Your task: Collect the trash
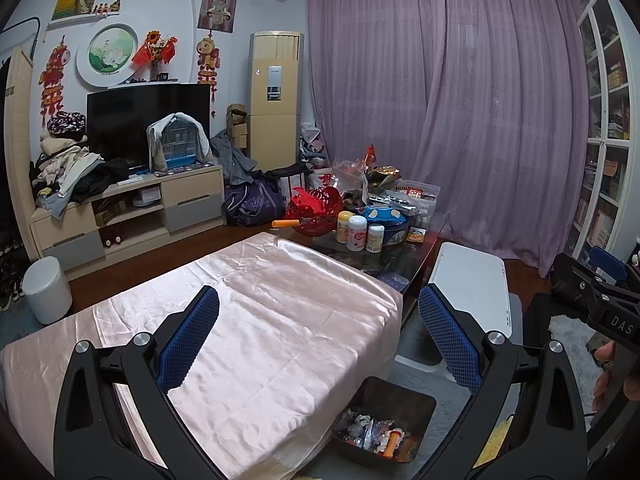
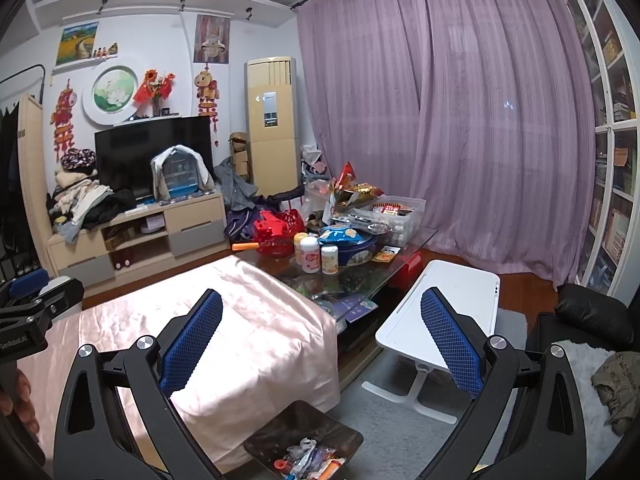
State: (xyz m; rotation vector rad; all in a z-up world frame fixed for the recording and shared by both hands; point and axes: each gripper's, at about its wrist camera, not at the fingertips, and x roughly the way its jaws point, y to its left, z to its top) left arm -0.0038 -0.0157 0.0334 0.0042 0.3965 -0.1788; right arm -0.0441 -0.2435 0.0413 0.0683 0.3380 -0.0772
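Observation:
A dark square bin (image 1: 416, 400) (image 2: 280, 432) sits on the grey rug beside the pink-covered table (image 1: 256, 320) (image 2: 240, 328). Crumpled wrappers and an orange piece (image 1: 376, 434) (image 2: 310, 460) lie inside the bin. My left gripper (image 1: 320, 344) hangs open above the table's near corner, nothing between its blue pads (image 1: 188, 344). My right gripper (image 2: 320, 344) is open too, empty, raised over the bin and the table's edge. Each gripper shows at the edge of the other's view.
A glass coffee table (image 1: 400, 264) (image 2: 360, 276) beyond the cloth carries jars, a blue tin, a red basket and snack bags. A white folding lap table (image 1: 472, 284) (image 2: 444, 312) stands on the rug to the right. A white stool (image 1: 46, 288) sits left by the TV cabinet.

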